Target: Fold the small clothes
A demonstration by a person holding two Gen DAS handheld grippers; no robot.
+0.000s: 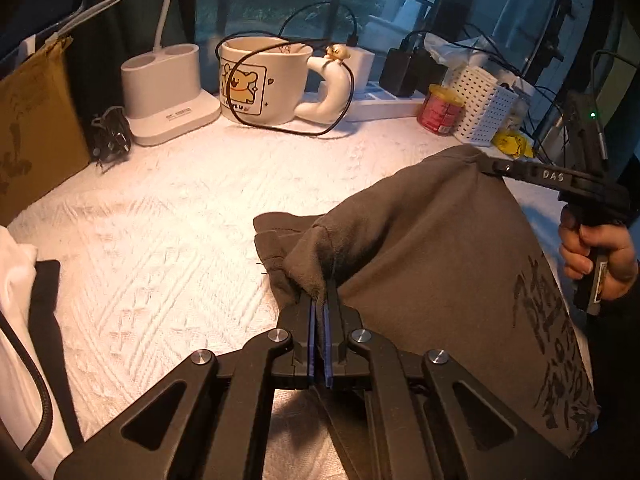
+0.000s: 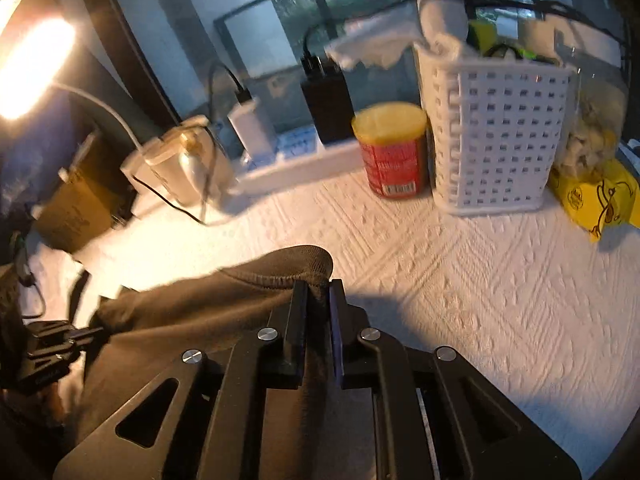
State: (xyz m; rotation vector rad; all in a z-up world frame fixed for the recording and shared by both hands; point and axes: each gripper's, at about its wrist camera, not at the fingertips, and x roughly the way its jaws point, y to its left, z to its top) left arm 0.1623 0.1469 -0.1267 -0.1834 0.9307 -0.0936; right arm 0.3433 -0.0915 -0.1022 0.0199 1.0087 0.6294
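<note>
A dark grey garment (image 1: 432,248) with black printed lettering is lifted off the white textured cloth (image 1: 168,216) between both grippers. My left gripper (image 1: 322,296) is shut on a bunched edge of it at its left side. My right gripper (image 1: 486,166) is shut on its far upper corner and holds that corner high. In the right wrist view my right gripper (image 2: 320,292) pinches the ribbed hem of the garment (image 2: 224,304), and the left gripper (image 2: 52,352) shows at the far left. Part of the garment (image 1: 280,232) still lies folded on the cloth.
Along the window stand a cartoon mug (image 1: 260,80), a white lamp base (image 1: 164,92), a power strip with chargers (image 1: 392,96), a red can (image 2: 394,150), a white basket (image 2: 496,136) and a yellow packet (image 2: 596,200). A cardboard box (image 1: 36,128) is left; white clothing (image 1: 16,320) lies near left.
</note>
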